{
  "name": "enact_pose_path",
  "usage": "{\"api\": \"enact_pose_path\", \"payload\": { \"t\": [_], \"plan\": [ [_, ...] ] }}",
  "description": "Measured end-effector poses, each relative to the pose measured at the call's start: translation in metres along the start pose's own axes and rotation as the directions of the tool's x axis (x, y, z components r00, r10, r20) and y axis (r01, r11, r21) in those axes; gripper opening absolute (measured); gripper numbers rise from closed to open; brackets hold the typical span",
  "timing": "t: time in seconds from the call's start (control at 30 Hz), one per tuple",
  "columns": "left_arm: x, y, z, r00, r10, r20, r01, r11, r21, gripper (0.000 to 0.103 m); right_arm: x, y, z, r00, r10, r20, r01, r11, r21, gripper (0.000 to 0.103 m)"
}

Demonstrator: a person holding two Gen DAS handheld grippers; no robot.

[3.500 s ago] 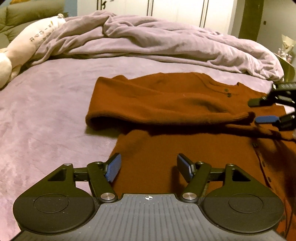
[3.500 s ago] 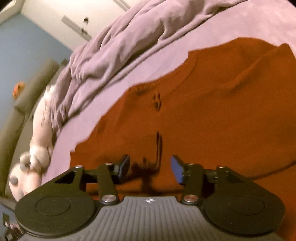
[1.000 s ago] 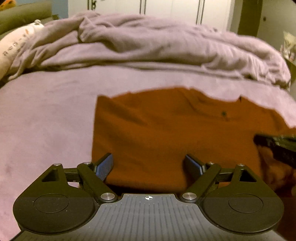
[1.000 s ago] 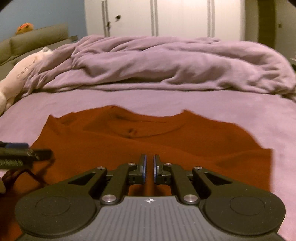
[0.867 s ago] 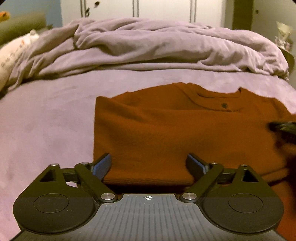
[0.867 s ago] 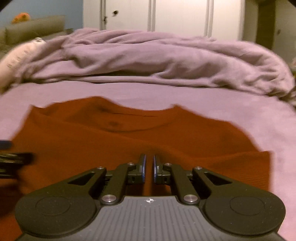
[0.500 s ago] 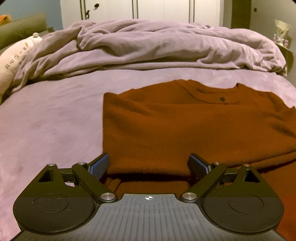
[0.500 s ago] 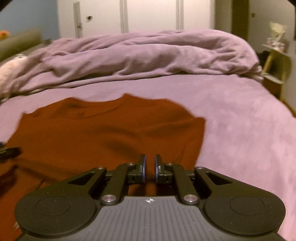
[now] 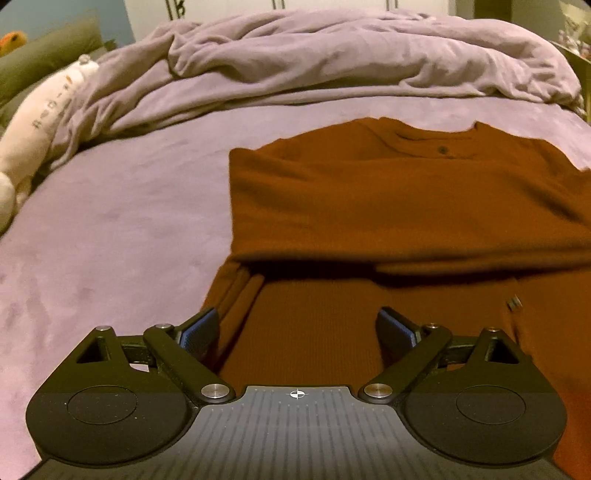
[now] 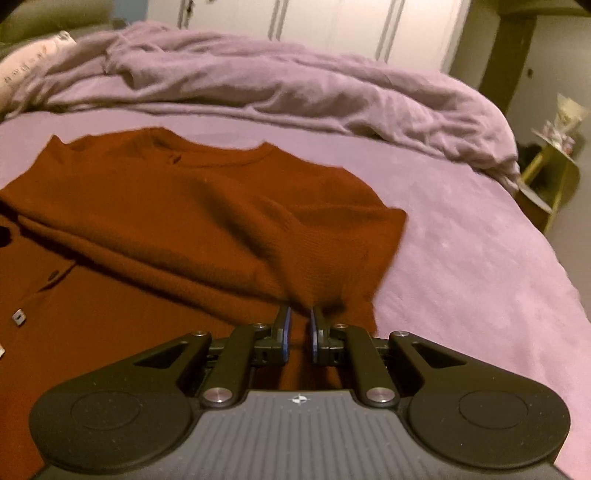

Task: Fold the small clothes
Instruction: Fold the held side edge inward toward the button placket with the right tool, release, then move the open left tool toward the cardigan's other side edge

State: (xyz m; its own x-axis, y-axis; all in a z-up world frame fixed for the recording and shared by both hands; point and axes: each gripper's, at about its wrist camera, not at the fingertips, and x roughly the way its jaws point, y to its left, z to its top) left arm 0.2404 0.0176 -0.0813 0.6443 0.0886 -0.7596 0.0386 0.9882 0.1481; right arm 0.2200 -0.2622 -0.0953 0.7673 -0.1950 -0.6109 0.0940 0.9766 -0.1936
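A rust-brown knit sweater (image 9: 369, 206) lies on the lilac bed, its upper part folded over into a flat band with the button neckline at the far side. My left gripper (image 9: 297, 328) hovers wide open over the lower body of the sweater, nothing between its blue pads. In the right wrist view the sweater (image 10: 184, 206) fills the left half. My right gripper (image 10: 300, 317) is at the sweater's right edge, where the knit peaks up into its tips. Its jaws are opening, only a narrow gap apart, with the fold of knit still between them.
A rumpled lilac duvet (image 9: 332, 55) is heaped across the far side of the bed. A pale plush toy (image 9: 33, 125) lies at the far left. The bed's edge drops off at the right, beside a yellow side table (image 10: 550, 177). White wardrobe doors (image 10: 332, 26) stand behind.
The sleeve now lies folded across the sweater's chest. My left gripper has drawn back and opened a little wider. My right gripper has swung to the sweater's right edge and its jaws have parted slightly.
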Motion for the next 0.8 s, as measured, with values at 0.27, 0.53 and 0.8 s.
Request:
{"api": "enact_pose_path", "payload": {
  "t": [0.27,0.53,0.8],
  "plan": [
    [-0.067,0.022,-0.052,0.999,0.041,0.009,-0.041,0.998,0.053,0.096,-0.101,-0.013,-0.097,0.993,0.087,-0.074,-0.074,0.983,0.165,0.043],
    [-0.102,0.037,-0.096,0.997,0.041,-0.061,-0.044,0.998,-0.042,0.096,-0.144,-0.012,-0.158,0.986,0.076,-0.146,-0.04,0.971,0.235,0.051],
    [-0.121,0.051,-0.128,0.996,0.033,-0.085,-0.046,0.988,-0.149,0.096,-0.158,-0.021,-0.167,0.985,0.129,-0.118,-0.085,0.942,0.325,0.051]
  ]
}}
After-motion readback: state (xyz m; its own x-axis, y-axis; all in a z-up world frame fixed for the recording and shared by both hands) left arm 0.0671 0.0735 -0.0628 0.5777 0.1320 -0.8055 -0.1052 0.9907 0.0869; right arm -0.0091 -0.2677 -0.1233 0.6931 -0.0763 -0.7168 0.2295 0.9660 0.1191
